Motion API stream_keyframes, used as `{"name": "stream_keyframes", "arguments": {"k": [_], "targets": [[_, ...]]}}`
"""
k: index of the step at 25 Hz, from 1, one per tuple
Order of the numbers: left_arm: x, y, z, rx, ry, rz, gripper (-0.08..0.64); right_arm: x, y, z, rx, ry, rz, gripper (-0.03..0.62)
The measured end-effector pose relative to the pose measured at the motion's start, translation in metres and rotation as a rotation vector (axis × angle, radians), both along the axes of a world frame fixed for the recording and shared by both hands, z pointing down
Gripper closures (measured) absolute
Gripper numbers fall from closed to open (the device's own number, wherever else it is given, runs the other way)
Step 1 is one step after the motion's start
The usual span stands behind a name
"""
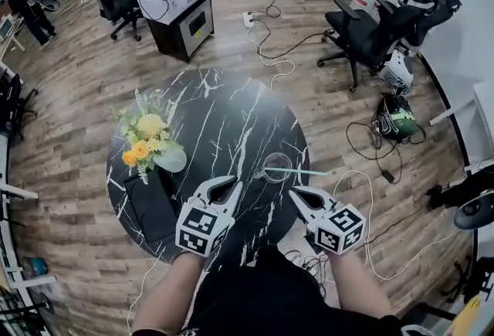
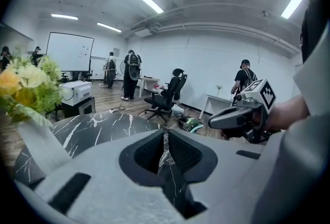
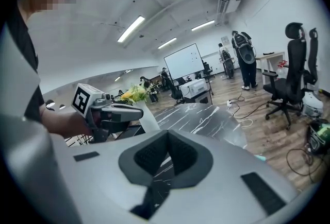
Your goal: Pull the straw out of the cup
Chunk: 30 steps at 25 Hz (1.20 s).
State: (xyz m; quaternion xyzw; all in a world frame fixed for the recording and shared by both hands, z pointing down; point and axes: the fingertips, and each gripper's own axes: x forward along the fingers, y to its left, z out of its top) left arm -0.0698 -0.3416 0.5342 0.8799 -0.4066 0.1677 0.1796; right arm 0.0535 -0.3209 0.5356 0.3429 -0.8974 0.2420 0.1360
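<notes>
At the far left of the table [image 1: 224, 106] we see flowers [image 1: 147, 143], and nearer to us a black pad [image 1: 150, 207] lies flat. Only the head view shows the pad.

Next comes the left gripper [image 1: 234, 186], low over the near edge and pointing to the far right. Its own view shows the jaws clenched, pads together with nothing between them. That view also takes in the flowers at its left edge and the other gripper at its right, but we cannot find the cup there.

The cup [image 1: 276, 165] stands right of the table's middle, between the two gripper tips and just beyond them. The straw [image 1: 299, 171] is in it, leaning low over the rim and pointing right. The head view alone shows both plainly.

The right gripper [image 1: 294, 192] points far left, near the cup but apart from it. Its own view shows it clenched and empty too.
</notes>
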Motion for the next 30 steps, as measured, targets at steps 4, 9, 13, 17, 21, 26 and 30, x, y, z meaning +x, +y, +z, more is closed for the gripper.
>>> {"name": "stream_keyframes", "arguments": {"k": [4, 9, 13, 17, 21, 26, 30], "targets": [[0.028, -0.015, 0.016, -0.016, -0.031, 0.066, 0.448, 0.020, -0.009, 0.012, -0.022, -0.021, 0.031, 0.586], [0.053, -0.034, 0.030, -0.009, -0.094, 0.130, 0.356, 0.043, -0.019, 0.026, -0.046, -0.033, 0.074, 0.586], [0.068, -0.046, 0.041, -0.013, -0.136, 0.159, 0.265, 0.058, -0.022, 0.034, -0.059, -0.044, 0.105, 0.586], [0.080, -0.057, 0.051, -0.013, -0.173, 0.168, 0.181, 0.068, -0.023, 0.039, -0.072, -0.050, 0.125, 0.586], [0.101, -0.057, 0.061, -0.026, -0.169, 0.238, 0.172, 0.080, -0.020, 0.048, -0.089, -0.055, 0.154, 0.586], [0.125, -0.061, 0.072, -0.020, -0.163, 0.311, 0.135, 0.091, -0.016, 0.060, -0.116, -0.069, 0.189, 0.586], [0.143, -0.055, 0.089, -0.047, -0.189, 0.404, 0.135, 0.097, -0.015, 0.065, -0.125, -0.079, 0.211, 0.586]]}}
